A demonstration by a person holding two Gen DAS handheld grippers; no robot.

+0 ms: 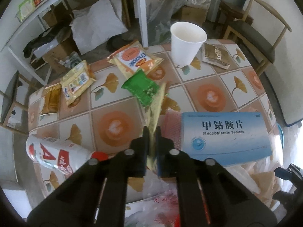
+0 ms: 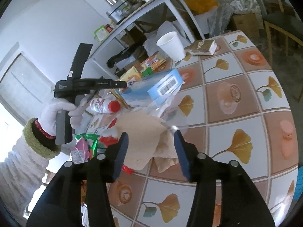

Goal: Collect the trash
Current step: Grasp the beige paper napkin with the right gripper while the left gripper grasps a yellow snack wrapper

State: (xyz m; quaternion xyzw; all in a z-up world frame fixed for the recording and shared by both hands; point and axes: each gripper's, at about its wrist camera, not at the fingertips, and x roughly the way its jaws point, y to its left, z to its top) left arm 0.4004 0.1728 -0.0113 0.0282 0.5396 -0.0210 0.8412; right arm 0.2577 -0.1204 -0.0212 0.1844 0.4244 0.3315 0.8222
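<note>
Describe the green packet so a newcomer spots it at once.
Start at the tiled table, then find the upright white paper cup near its far edge. Nearer the camera lies the green packet, beside an orange snack bag; it is the table's only bright green wrapper.

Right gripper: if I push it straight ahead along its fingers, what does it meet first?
Probably the crumpled tan paper lying just ahead of the right gripper, between its open fingers. The light blue tablet box sits behind that; depth is uncertain.
</note>
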